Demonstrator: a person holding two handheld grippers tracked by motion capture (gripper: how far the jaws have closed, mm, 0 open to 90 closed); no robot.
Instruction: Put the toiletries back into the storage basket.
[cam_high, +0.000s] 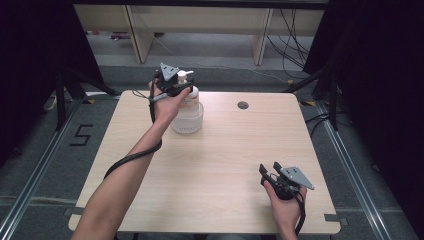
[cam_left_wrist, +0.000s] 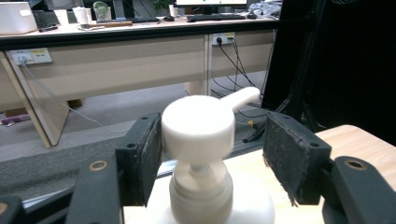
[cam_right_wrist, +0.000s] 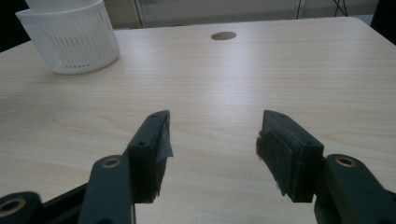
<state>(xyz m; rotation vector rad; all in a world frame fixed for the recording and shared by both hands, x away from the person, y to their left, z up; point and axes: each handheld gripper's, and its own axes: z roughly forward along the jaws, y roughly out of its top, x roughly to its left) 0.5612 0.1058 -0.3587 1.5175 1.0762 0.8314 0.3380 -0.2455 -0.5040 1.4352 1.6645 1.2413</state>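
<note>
Your left gripper (cam_left_wrist: 212, 154) stands with its jaws spread wide around the white pump head (cam_left_wrist: 198, 128) of a soap bottle (cam_high: 188, 102). The pump head sits between the pads: the left pad (cam_left_wrist: 150, 154) is just beside it or barely touching, you cannot tell which, and the right pad stands clearly apart with a gap. Nothing is clamped. The pump's spout (cam_left_wrist: 239, 97) points away from the gripper, off toward the right pad's side. Directly below the jaws, the bottle's ribbed collar and white shoulder rise upright. The bottle stands in a white ribbed basket (cam_high: 187, 121) on the wooden table (cam_high: 220, 165), at its far edge.

Your right gripper (cam_right_wrist: 212, 142) is well apart from the bottle, low over the table's near right part, jaws wide with nothing between them. Ahead of it lies bare wood, a round hole (cam_right_wrist: 223, 35) in the tabletop farther on, and the basket off to its far left.
</note>
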